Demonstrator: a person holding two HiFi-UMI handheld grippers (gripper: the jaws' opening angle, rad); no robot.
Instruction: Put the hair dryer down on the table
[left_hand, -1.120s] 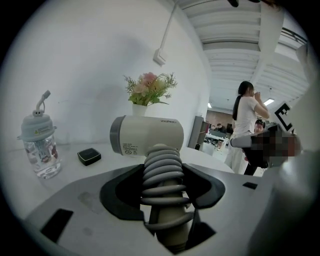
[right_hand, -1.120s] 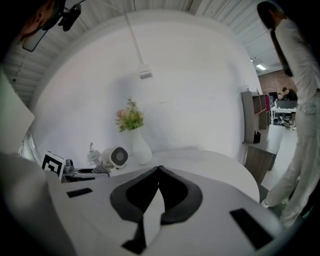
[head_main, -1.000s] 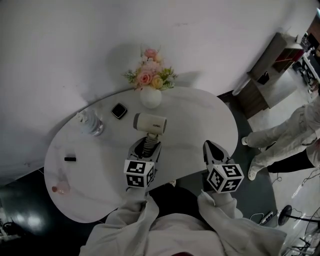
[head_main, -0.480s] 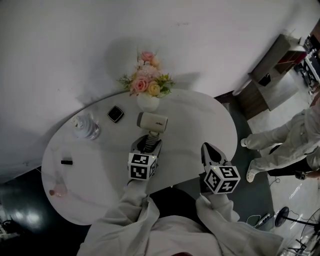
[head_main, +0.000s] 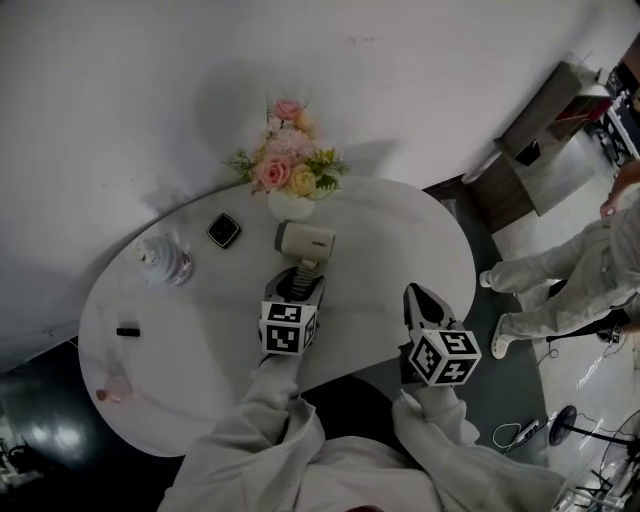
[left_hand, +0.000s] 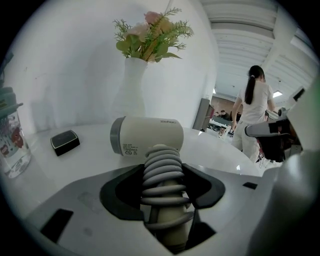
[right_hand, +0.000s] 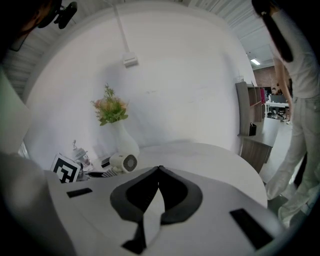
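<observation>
1. White wall (head_main: 150, 80) fills the background, with dark floor (head_main: 40, 420) showing at the lower left.
2. Against the wall stands a pale worktop (head_main: 400, 250) with a rounded, bean-like outline.
3. Off to the right, a bystander (head_main: 560, 275) in light clothes stands on the floor, near a brown cabinet (head_main: 545, 140).
4. Over the middle of the worktop, the left claw (head_main: 298, 284) is clamped on the handle of the hair dryer (head_main: 305, 241), and a grey cord (left_hand: 161, 170) is coiled round that handle between the jaws.
5. Well apart from it, the right claw (head_main: 416, 293) hangs over the worktop's near edge. Its jaws meet at the tips with nothing between them.
6. A white vase (head_main: 290, 207) of pink and yellow flowers (head_main: 283, 165) stands at the worktop's back edge.
7. The hair dryer's cream barrel lies crosswise just in front of the vase, low over the worktop. Whether its underside touches the surface cannot be told.
8. A clear lidded jar (head_main: 165, 258) stands on the left part of the worktop.
9. A small black box (head_main: 223, 230) lies between the jar and the vase.
10. A little black bar (head_main: 127, 331) lies near the left edge, and a pinkish bit (head_main: 110, 388) beyond it is too small to make out.
</observation>
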